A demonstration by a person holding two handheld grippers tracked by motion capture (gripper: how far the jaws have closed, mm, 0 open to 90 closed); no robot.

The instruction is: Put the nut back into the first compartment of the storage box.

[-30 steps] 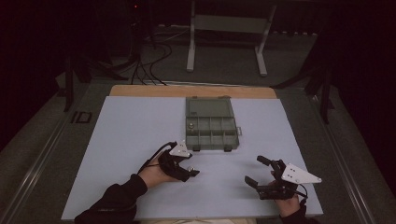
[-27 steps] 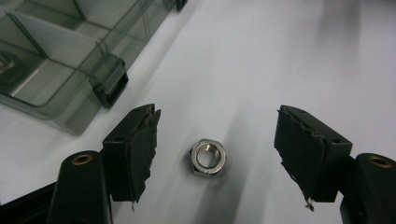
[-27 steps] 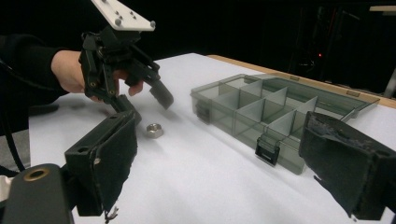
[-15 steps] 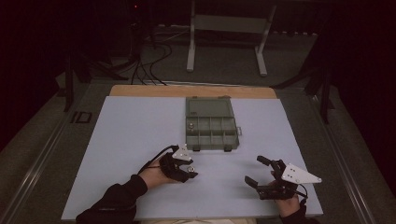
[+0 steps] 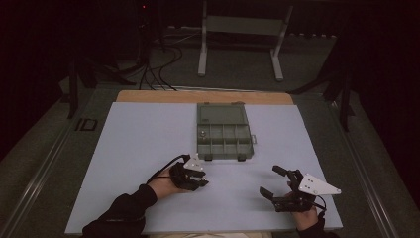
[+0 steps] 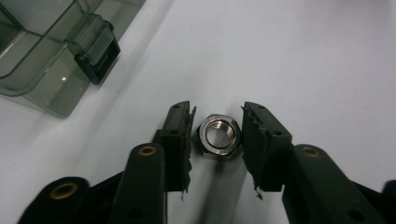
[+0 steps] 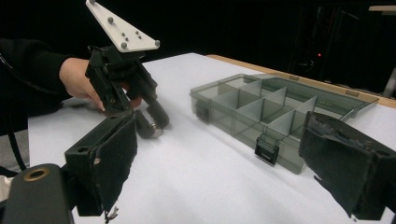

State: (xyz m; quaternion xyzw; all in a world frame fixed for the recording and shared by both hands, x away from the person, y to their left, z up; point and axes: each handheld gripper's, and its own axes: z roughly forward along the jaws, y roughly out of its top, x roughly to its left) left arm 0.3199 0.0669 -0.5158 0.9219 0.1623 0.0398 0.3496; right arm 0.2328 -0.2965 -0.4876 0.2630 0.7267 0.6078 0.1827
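A steel hex nut [image 6: 218, 136] lies flat on the white table sheet. My left gripper [image 6: 217, 109] is open and straddles it: the left jaw almost touches the nut and a thin gap shows at the right jaw. From above, the left gripper [image 5: 202, 179] sits just in front of the grey compartment box [image 5: 200, 134]. The right gripper view shows the left gripper [image 7: 154, 122] tilted down over the nut [image 7: 150, 131]. My right gripper [image 5: 268, 180] rests wide open at the near right with nothing between its jaws, and it appears again as the right gripper [image 7: 224, 158].
The translucent box [image 7: 261, 112] stands open at mid-table, its lid laid flat behind it and its latches facing me; a small item lies in one left compartment. A box corner and latch [image 6: 93, 51] are near the left gripper. Cables and a metal stand lie beyond the table.
The left gripper has shifted only slightly near the box's front. The right gripper has stayed in place.
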